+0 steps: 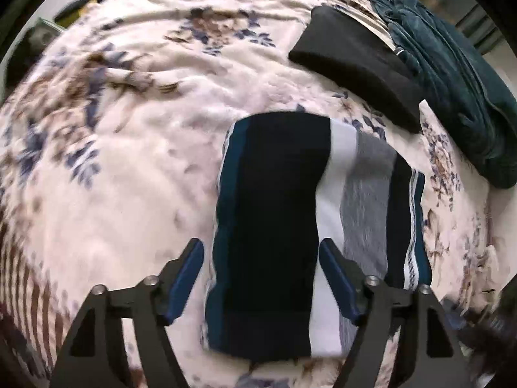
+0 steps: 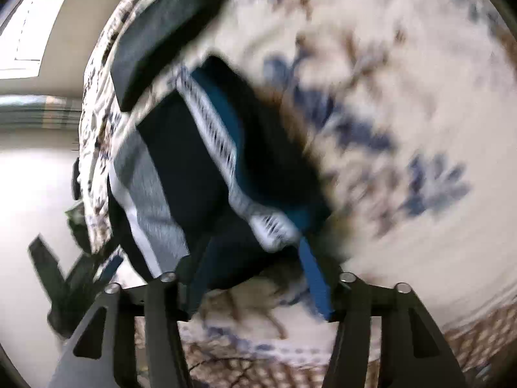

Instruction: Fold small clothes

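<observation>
Cream plush blanket (image 1: 129, 194) with a blue and brown floral print covers the whole work surface. Directly ahead of the left gripper (image 1: 261, 252) lies the folded striped garment (image 1: 274, 210), flat on the blanket, with bands of dark navy, teal, white and grey running away from the camera. The left gripper points steeply down over the near part of the garment; its blue-padded fingers (image 1: 185, 278) stand apart and hold nothing, one on each side of the navy band. Beyond the garment, up and to the right of this gripper, a folded black cloth (image 1: 355, 64) rests on the blanket, with a crumpled dark teal towel (image 1: 452, 90) just beside it.

The right wrist view is heavily motion-blurred. The right gripper (image 2: 255, 258) also has its fingers apart; the striped garment (image 2: 194, 161) lies just beyond the fingertips, and contact cannot be determined. The black cloth (image 2: 155, 48) appears further off, to the upper left.
</observation>
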Tool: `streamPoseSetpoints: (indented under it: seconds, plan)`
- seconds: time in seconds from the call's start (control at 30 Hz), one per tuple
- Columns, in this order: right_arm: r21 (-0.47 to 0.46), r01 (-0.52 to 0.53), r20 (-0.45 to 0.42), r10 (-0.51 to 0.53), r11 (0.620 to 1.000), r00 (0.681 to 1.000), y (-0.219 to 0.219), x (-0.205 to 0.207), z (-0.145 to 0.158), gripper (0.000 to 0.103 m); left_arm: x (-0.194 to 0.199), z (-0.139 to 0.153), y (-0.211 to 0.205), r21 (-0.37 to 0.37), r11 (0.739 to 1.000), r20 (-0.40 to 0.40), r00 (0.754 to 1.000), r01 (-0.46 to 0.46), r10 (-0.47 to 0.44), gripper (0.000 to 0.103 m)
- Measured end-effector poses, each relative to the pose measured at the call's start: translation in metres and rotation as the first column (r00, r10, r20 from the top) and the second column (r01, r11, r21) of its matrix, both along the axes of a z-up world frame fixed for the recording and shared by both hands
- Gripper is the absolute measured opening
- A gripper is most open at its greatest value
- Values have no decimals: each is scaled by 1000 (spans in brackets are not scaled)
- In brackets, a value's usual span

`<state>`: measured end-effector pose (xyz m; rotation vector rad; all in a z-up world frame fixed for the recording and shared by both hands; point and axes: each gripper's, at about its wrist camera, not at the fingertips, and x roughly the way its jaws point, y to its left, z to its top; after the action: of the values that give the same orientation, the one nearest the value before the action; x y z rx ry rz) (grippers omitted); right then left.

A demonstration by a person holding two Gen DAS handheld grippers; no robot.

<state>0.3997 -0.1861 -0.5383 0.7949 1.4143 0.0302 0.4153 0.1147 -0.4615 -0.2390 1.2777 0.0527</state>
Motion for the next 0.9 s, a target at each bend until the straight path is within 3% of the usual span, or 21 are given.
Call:
streamPoseSetpoints:
  seconds: [0.1, 0.13, 0.2, 0.23, 0.27, 0.3, 0.33, 0.37, 0.47, 0.6, 0.7, 0.8, 0.83, 0.87, 0.9]
  plan:
    - [-75, -31, 51, 35, 997, 998, -17, 28, 12, 65, -18, -1, -4, -13, 999, -13, 999, -50, 50, 73]
    - [-94, -49, 63, 55, 994, 997, -36, 37, 11, 65, -24, -5, -3, -18, 998, -22, 998, -64, 63, 77]
    - [-98, -122, 45, 127, 988, 991, -33, 64, -5, 65, -27, -9, -5, -16, 997, -44, 996, -78, 77, 90]
    - [-90, -148, 25, 151, 985, 988, -28, 71, -17, 64, -28, -11, -5, -7, 996, -53, 995, -89, 88, 90]
    - [-62, -191, -16, 190, 980, 982, -23, 79, -30, 58, -29, -13, -4, -9, 995, -55, 994, -97, 96, 90]
    - [-11, -214, -38, 213, 977, 976, -16, 83, -43, 9, -30, -15, -2, -4, 994, -54, 993, -106, 106, 90]
    - [53, -217, -59, 220, 975, 974, -12, 85, -52, 9, -31, -14, 1, 6, 993, -55, 992, -116, 116, 90]
    - [55, -209, -67, 212, 976, 975, -11, 86, -54, 9, -33, -14, 5, -5, 993, -51, 992, -120, 119, 90]
    - [-28, -165, -15, 165, 986, 986, -33, 89, -38, 8, -32, -11, 14, -13, 991, -39, 991, -131, 130, 90]
    - [-69, -147, -60, 143, 987, 988, -51, 91, -44, 8, -22, -13, 22, -43, 990, -35, 990, -137, 136, 90]
    - [-63, -177, -66, 173, 982, 983, -43, 94, -50, 10, -14, -13, 27, -85, 987, -16, 991, -133, 132, 90]
    - [-1, -177, -59, 177, 984, 982, -49, 86, -48, 24, -7, -16, 33, -158, 981, 5, 993, -116, 118, 95]
    - [33, -164, -39, 165, 986, 986, -51, 81, -47, 34, -4, -19, 35, -182, 977, 2, 994, -110, 112, 100]
    - [61, -151, -32, 153, 987, 988, -56, 73, -47, 53, 0, -24, 37, -208, 972, -8, 994, -107, 108, 100]
    - [78, -143, -34, 146, 987, 989, -61, 65, -48, 66, 3, -30, 39, -246, 963, -16, 994, -107, 107, 100]
